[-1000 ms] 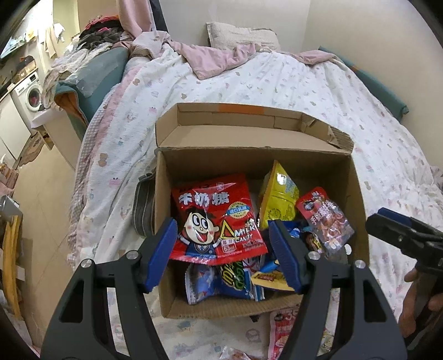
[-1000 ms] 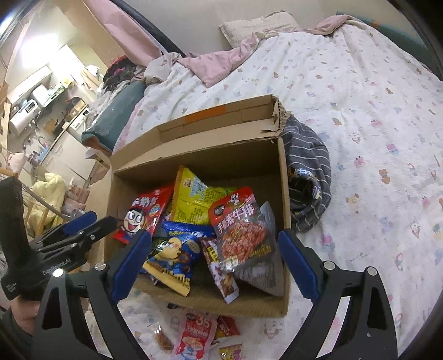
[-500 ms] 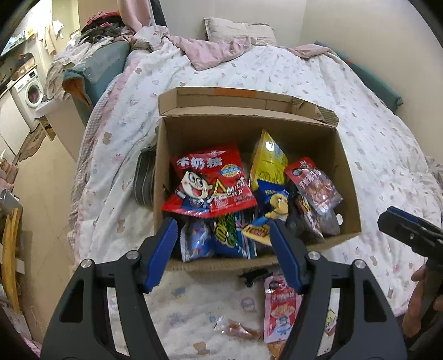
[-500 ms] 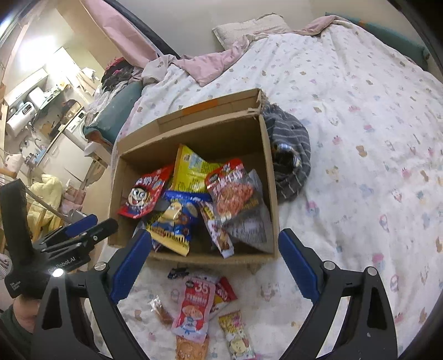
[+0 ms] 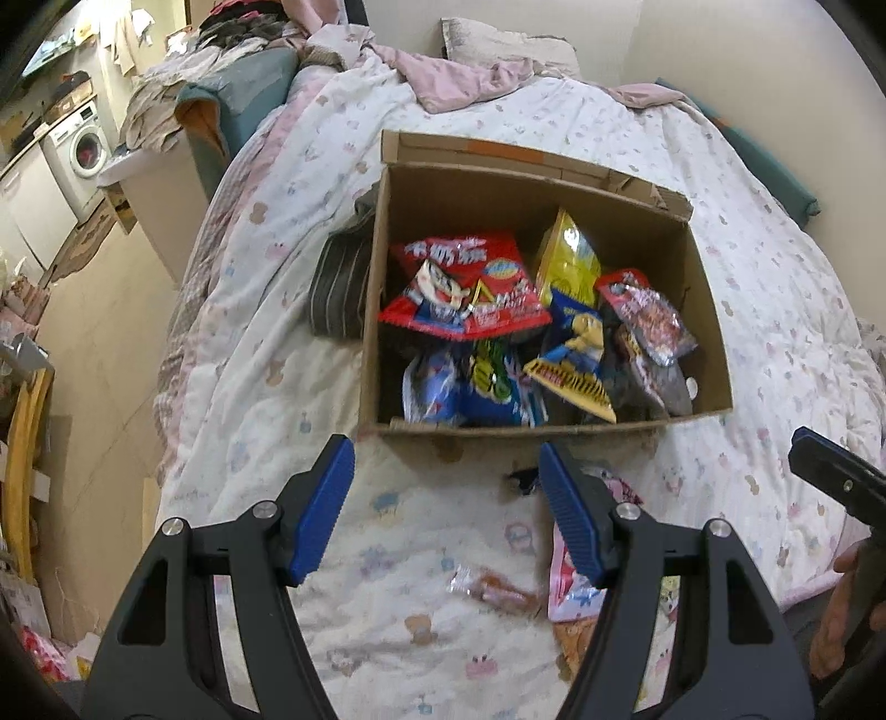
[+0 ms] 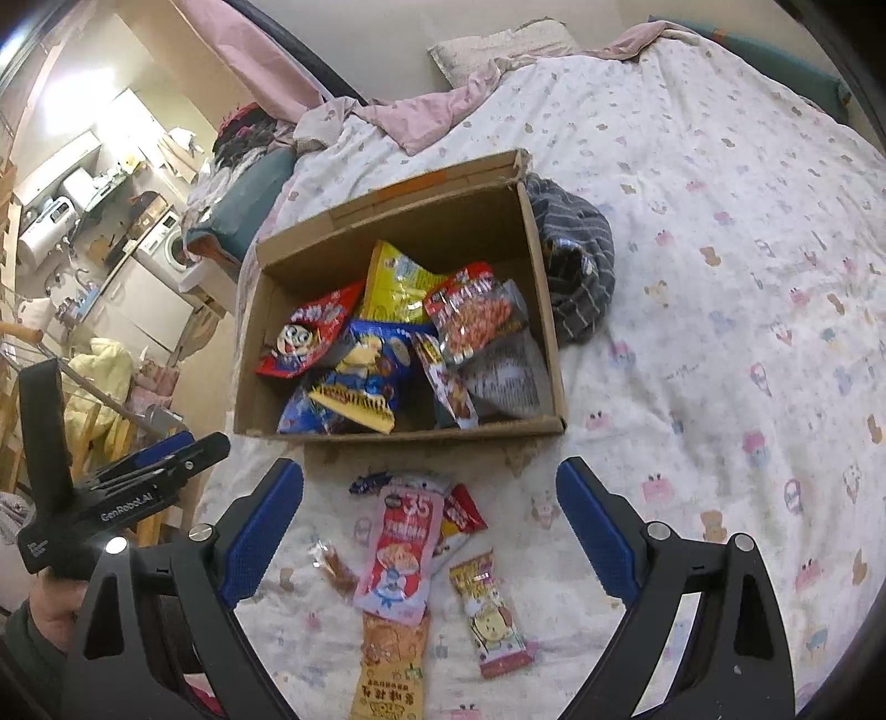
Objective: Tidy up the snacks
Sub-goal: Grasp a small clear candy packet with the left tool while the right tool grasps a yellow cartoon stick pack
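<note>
An open cardboard box (image 5: 714,354) (image 6: 545,310) sits on the bed, holding several snack bags, among them a red candy bag (image 5: 465,288) (image 6: 307,338) and a yellow bag (image 5: 570,260) (image 6: 401,285). Loose snacks lie on the quilt in front of it: a pink packet (image 6: 401,548), an orange packet (image 6: 390,664), a small brown snack (image 6: 335,567) (image 5: 493,587) and a pink-edged bar (image 6: 493,615). My left gripper (image 5: 446,509) hangs open and empty above the quilt before the box. My right gripper (image 6: 429,531) is open above the loose packets, holding nothing.
The bed carries a patterned white quilt (image 6: 720,277), a pink blanket (image 5: 459,83) and a pillow (image 5: 498,39). A striped grey cloth (image 6: 576,260) (image 5: 338,288) lies against the box. The bed's edge drops to the floor (image 5: 99,343) on the left; a washing machine (image 5: 83,149) stands beyond.
Both grippers have drawn back from over the box toward the near side of the bed, so the loose snacks in front of it have come into view. Their jaws stayed open.
</note>
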Tool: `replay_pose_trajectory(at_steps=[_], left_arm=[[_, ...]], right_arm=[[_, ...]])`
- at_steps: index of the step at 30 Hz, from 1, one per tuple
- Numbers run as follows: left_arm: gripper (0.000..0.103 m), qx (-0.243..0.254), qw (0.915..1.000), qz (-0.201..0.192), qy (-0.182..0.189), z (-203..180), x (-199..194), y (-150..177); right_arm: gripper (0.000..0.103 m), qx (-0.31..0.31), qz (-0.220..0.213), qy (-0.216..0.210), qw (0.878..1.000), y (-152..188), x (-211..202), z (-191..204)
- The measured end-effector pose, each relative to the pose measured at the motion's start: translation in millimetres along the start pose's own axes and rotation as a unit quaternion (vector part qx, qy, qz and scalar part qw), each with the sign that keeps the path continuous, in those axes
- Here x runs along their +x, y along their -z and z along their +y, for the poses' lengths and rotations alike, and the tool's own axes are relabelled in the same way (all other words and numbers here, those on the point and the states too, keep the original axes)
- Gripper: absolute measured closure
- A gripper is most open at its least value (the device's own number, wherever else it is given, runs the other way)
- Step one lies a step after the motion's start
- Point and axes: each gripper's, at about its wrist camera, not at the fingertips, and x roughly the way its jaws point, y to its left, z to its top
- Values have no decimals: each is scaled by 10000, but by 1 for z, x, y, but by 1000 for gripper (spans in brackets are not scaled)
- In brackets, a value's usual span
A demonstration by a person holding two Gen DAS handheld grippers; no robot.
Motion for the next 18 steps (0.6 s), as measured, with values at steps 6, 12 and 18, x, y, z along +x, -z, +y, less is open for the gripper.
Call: replay_pose_trajectory(at_steps=[6, 12, 18], left_arm=[[37, -70, 9998, 152, -59, 8, 1, 13], [37, -296, 9986, 361, -231, 28, 12, 19], [37, -650, 9924, 1027, -171, 45, 41, 30]], right_arm=[[8, -22, 146, 69, 9999, 9, 6, -7], [8, -57, 388, 230, 9990, 20, 13, -18], [8, 179, 590, 406, 9973, 22, 19, -34]])
